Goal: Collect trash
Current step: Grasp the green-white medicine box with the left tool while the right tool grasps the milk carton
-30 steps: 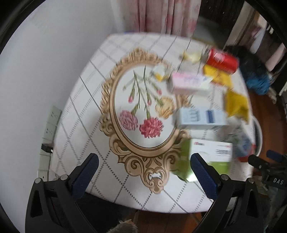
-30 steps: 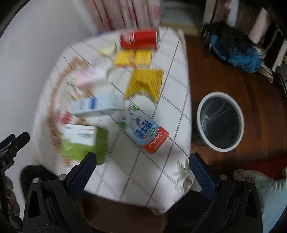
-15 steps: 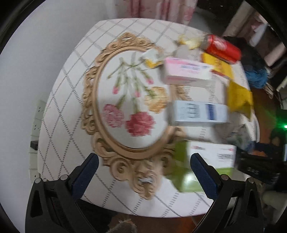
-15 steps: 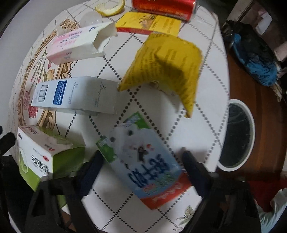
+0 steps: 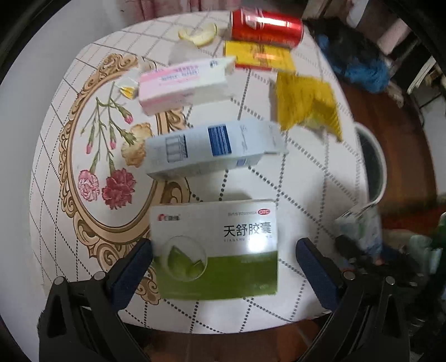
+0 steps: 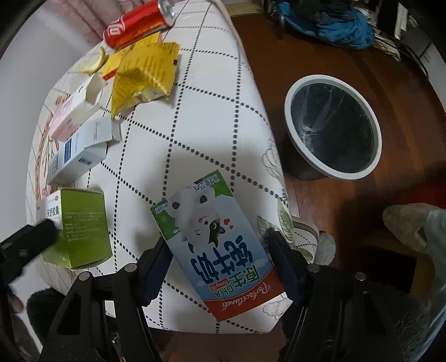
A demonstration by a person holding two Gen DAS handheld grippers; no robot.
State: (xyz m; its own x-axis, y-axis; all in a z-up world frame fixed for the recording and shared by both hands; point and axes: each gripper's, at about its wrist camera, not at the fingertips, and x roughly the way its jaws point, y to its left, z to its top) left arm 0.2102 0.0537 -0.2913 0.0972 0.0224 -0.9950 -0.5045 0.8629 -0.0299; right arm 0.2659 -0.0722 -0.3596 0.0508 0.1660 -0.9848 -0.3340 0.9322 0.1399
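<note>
Milk carton (image 6: pixel 220 247) lies flat near the table edge, now bracketed by the right gripper (image 6: pixel 220 267), jaws narrowed from wide but not clearly clamped. Left gripper (image 5: pixel 223 267) has dropped over the green medicine box (image 5: pixel 216 247), jaws apart. Both pickups imminent; bin (image 6: pixel 331 133) waits on the floor.

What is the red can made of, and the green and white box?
The red can looks like shiny metal: a bright glint runs along its side, and a silvery rim shows in the right wrist view. The green and white box seems thin glossy cardboard, with sharp folded edges and light glaring off its printed top.
</note>
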